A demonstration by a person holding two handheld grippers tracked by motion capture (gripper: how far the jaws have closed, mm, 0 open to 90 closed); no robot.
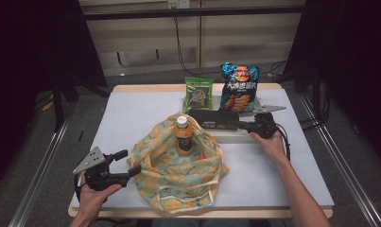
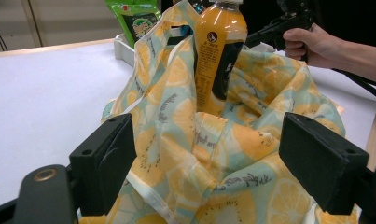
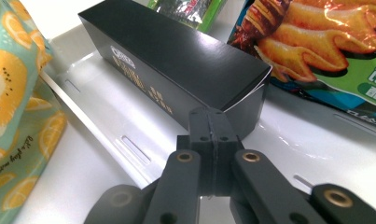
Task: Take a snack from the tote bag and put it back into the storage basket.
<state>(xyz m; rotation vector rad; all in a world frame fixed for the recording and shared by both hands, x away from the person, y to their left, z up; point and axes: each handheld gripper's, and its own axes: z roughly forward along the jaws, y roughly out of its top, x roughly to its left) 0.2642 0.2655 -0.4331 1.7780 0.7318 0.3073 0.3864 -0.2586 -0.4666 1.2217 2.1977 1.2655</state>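
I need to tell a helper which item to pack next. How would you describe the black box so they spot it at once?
Look at the white tray at the table's far edge, behind the fruit-print bag. The black box lies flat along its near side, before two standing snack packets; it alone is long, plain black and rigid.

The black box at the centre of the right gripper view bears a white "OREO" logo above gold print too small to read, and the chip bag at upper centre of the high view shows large Chinese characters.
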